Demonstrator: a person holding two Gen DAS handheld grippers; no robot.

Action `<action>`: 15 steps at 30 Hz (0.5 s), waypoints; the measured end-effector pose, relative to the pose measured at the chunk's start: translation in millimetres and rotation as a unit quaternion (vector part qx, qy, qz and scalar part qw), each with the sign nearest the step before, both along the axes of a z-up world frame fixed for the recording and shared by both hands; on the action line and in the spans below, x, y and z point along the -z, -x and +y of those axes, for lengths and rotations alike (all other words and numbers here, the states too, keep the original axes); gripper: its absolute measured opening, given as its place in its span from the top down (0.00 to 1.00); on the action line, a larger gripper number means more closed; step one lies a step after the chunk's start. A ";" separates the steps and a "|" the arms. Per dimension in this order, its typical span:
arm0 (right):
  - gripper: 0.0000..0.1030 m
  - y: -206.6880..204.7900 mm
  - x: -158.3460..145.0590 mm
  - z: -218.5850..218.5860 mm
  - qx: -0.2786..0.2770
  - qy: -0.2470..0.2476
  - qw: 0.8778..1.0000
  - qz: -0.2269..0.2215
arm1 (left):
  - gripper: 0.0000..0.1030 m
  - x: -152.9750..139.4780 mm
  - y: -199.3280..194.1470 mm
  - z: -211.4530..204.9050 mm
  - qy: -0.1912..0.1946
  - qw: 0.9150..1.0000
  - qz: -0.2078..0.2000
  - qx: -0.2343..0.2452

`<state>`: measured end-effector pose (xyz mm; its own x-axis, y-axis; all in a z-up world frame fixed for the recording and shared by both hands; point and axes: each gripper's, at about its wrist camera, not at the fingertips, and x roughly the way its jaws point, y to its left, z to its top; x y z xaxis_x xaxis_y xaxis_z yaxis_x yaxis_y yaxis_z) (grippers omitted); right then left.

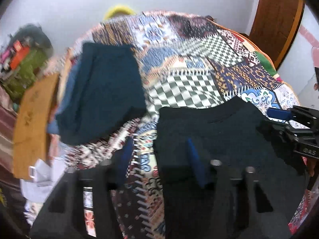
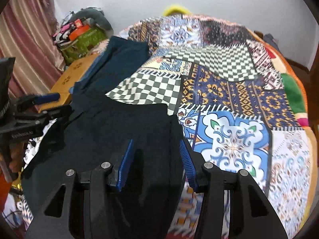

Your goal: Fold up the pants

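**Ana:** White walls close off the far side of the room, and a bed takes up most of both views, covered by a patchwork bedspread (image 2: pixel 235 91) of checkered, blue floral and gold-on-navy panels.

**Ben:** Where are the pants?

**Ana:** The dark pants (image 2: pixel 119 131) lie flat on the near left part of the bedspread. A teal folded garment (image 1: pixel 103 91) sits beyond them, farther left, on top of a lighter blue garment whose edge just shows.

**Ben:** And the grippers?

**Ana:** The right gripper (image 2: pixel 157 163) hangs over the near right edge of the pants with its blue pads (image 2: pixel 125 165) spread wide apart, dark cloth between them; nothing is pinched. The left gripper (image 1: pixel 159 163) is also spread, one finger over the bedspread, the other over the pants. That view is blurred, so contact with the cloth cannot be told.

**Ben:** Anything else around?

**Ana:** A mustard wooden panel (image 2: pixel 69 79) runs along the left side of the bed. Past it stands a green box (image 2: pixel 83 41) piled with small items, beside a pink striped curtain (image 2: pixel 26 35). A yellow ring-shaped object (image 2: pixel 175 10) peeks above the far edge, and a brown wooden door frame (image 1: pixel 279 16) stands far right.
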<state>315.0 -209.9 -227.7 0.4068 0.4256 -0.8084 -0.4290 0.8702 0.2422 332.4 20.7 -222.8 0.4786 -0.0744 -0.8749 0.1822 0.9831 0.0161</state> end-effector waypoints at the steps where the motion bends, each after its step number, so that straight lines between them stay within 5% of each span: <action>1: 0.75 -2.2 5.4 3.3 -0.008 0.013 1.000 0.006 | 0.53 4.5 -2.2 2.7 0.008 1.000 0.002 -0.001; 6: 0.86 -0.4 20.3 8.9 -0.033 0.039 0.999 0.010 | 0.53 12.1 -3.3 8.3 -0.003 1.000 -0.004 -0.010; 15: 0.86 6.2 0.6 5.0 -0.022 0.061 0.998 -0.015 | 0.53 -1.1 1.7 14.5 -0.003 1.000 -0.004 -0.026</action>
